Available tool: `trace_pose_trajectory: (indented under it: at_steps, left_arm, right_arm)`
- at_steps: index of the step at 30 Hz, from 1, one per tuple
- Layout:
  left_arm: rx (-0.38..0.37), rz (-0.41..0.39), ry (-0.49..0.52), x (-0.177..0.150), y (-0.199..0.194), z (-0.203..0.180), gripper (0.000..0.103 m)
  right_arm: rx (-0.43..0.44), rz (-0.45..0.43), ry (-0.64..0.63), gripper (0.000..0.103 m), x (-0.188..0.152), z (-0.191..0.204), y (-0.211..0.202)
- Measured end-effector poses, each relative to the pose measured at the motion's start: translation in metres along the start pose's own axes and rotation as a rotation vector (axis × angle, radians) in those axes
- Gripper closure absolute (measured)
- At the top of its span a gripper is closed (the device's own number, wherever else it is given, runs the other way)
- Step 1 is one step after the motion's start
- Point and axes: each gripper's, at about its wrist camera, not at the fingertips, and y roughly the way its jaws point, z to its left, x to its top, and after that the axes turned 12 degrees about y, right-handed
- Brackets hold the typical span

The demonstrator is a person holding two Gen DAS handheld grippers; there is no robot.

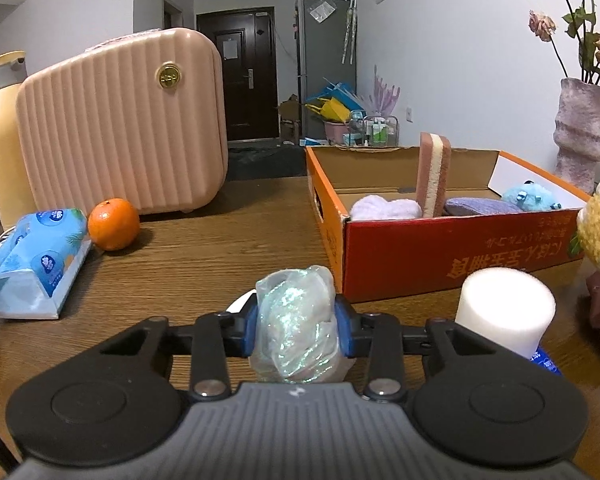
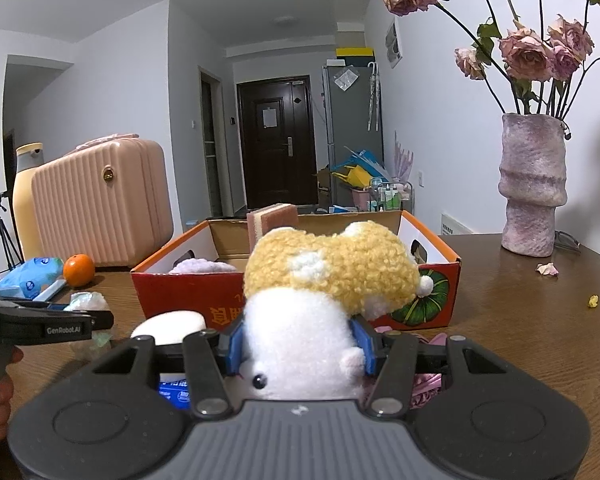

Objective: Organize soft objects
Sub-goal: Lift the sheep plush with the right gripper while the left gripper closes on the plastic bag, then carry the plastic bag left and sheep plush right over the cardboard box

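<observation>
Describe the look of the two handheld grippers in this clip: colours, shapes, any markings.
Both match: a grey ribbed body with a small white mark, flanked by round black housings, black linkage bars with silver pivot bolts, and blue pads inside the fingers. That holds for the left gripper and the right gripper. In the right wrist view the left one's side reads "GenRobot.AI" in white. No cables or sleeves show.

White walls flank a hallway to a dark door, a grey fridge beside it.

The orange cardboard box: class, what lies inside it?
Inside the orange box: a lilac fluffy pad, an upright pink sponge, a purple cloth, a blue plush. The floor is hidden.
</observation>
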Motion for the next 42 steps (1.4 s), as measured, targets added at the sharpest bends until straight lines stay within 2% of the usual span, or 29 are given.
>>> trace_pose_trajectory:
  at_steps: [9,24,42]
  left_arm:
    - [0.028,-0.013,-0.045,-0.004,-0.014,0.006,0.065]
    - [0.072,-0.059,-0.152,-0.015,-0.061,0.01,0.065]
    - [0.042,-0.084,-0.241,-0.017,-0.096,-0.015,0.065]
  right_arm:
    - [0.007,-0.006,-0.001,0.051,0.0,0.001,-0.002]
    - [0.042,-0.028,-0.01,0.051,0.0,0.004,-0.01]
    - [0.1,-0.068,-0.017,0.051,0.001,0.007,-0.029]
